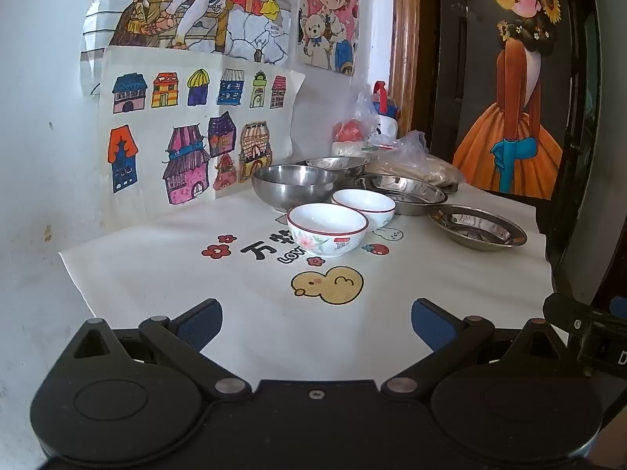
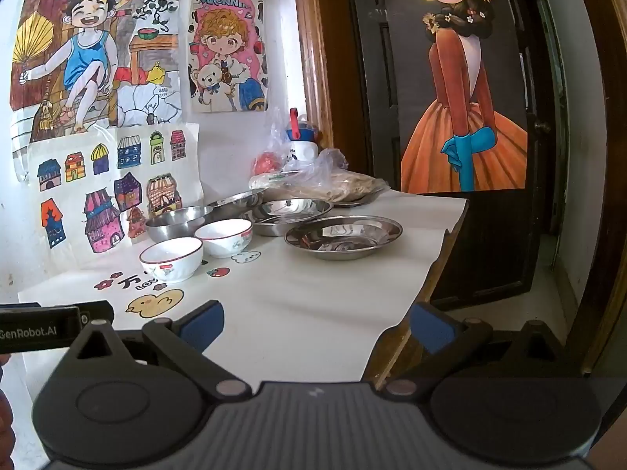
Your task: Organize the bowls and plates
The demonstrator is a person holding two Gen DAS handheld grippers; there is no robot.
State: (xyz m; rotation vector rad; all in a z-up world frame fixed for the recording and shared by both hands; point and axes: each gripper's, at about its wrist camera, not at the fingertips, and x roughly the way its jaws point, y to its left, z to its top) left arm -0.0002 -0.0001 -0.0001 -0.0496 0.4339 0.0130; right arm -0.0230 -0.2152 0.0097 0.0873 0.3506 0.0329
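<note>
Two white ceramic bowls with red rims stand mid-table: the near one (image 1: 327,234) (image 2: 172,259) and the far one (image 1: 364,206) (image 2: 224,237). Behind them are a steel bowl (image 1: 293,187) (image 2: 177,220) and a second steel bowl (image 1: 333,164) (image 2: 238,199). To the right are two steel plates, one farther (image 1: 403,192) (image 2: 290,213) and one nearer (image 1: 477,227) (image 2: 344,235). My left gripper (image 1: 316,323) is open and empty, well short of the bowls. My right gripper (image 2: 316,323) is open and empty over the table's front right edge.
The table has a white printed cloth (image 1: 243,293) (image 2: 298,301). At the back are plastic bags with food (image 1: 407,156) (image 2: 325,180) and a blue and white bottle (image 1: 386,113) (image 2: 301,145). Drawings cover the wall at left. A dark door is at right.
</note>
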